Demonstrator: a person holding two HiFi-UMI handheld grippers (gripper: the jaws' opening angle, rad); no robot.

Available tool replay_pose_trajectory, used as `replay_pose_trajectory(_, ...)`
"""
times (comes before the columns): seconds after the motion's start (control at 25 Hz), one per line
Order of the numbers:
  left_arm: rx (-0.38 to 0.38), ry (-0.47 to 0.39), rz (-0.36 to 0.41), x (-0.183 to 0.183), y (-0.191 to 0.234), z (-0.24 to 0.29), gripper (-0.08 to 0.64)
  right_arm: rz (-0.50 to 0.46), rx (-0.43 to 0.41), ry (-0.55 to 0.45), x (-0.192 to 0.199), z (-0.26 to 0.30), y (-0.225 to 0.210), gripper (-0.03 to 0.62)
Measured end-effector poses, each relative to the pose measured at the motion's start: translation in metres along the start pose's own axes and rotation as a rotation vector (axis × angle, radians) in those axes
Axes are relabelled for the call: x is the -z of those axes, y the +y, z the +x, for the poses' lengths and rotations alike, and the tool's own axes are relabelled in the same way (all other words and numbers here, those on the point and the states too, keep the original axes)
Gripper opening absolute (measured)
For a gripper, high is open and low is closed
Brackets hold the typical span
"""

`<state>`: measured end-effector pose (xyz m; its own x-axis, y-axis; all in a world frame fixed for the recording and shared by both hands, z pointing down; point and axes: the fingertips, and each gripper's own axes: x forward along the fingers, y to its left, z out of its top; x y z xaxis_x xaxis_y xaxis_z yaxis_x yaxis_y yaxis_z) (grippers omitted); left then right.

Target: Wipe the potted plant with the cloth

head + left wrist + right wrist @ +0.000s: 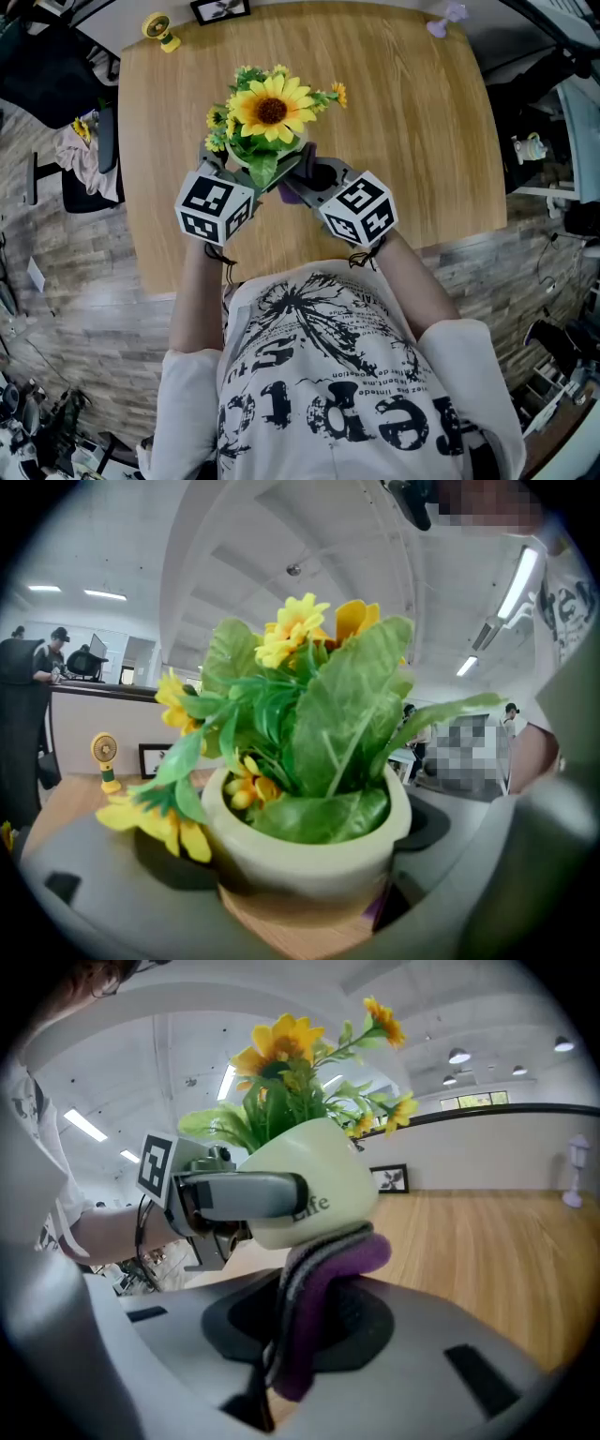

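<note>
- Pot: the potted plant (270, 112) sits in a smooth, rounded, pale cream pot (323, 1190) with a thick rolled rim and dark lettering reading "Life" on its side.
- Contents: the pot is filled with broad, glossy green leaves (352, 714), one large yellow sunflower with a brown centre, and several small yellow blooms.
- Position: the plant is held tilted over the near half of the table, between the two grippers. It appears clear of the tabletop.
- Left gripper (305, 902): the grey jaws stand wide apart and clamp the pot by its sides.
- Right gripper (291, 1354): the jaws are nearly closed, pinching a fold of the cloth (319, 1274) between dark pads.
- Cloth: it is soft and thick, purple with a grey layer. Its bent upper fold presses against the lower side of the pot, just under the lettering.
- Surface: the table (422, 141) is light wood with a straight grain and rounded corners.
- Far edge: a framed picture (220, 9), a small yellow fan (159, 30) and a small lilac object (448, 17) stand there.
- Room: the floor (75, 281) is grey plank-patterned, and strip lights line a white ceiling. People stand by a counter in the background of the left gripper view.
</note>
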<state>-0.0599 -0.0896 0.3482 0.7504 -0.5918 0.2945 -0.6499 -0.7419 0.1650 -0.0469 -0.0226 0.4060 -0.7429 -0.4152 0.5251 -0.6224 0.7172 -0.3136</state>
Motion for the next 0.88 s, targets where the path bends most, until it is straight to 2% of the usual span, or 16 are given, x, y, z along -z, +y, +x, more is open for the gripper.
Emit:
replay_pose_trajectory(0.4, 0.032, 0.045, 0.032, 0.005, 0.001, 0.003, 0.538, 0.105, 0.068, -0.069, -0.014, -0.007, -0.046, 0.074)
replay_pose_trajectory(0.68, 0.047, 0.070, 0.077, 0.011, -0.019, 0.020, 0.538, 0.192, 0.124, -0.148, -0.020, -0.038, -0.092, 0.074)
replay_pose_trajectory(0.88, 0.059, 0.062, 0.061, 0.024, -0.025, 0.032, 0.538, 0.161, 0.169, -0.136, -0.016, -0.049, -0.113, 0.074)
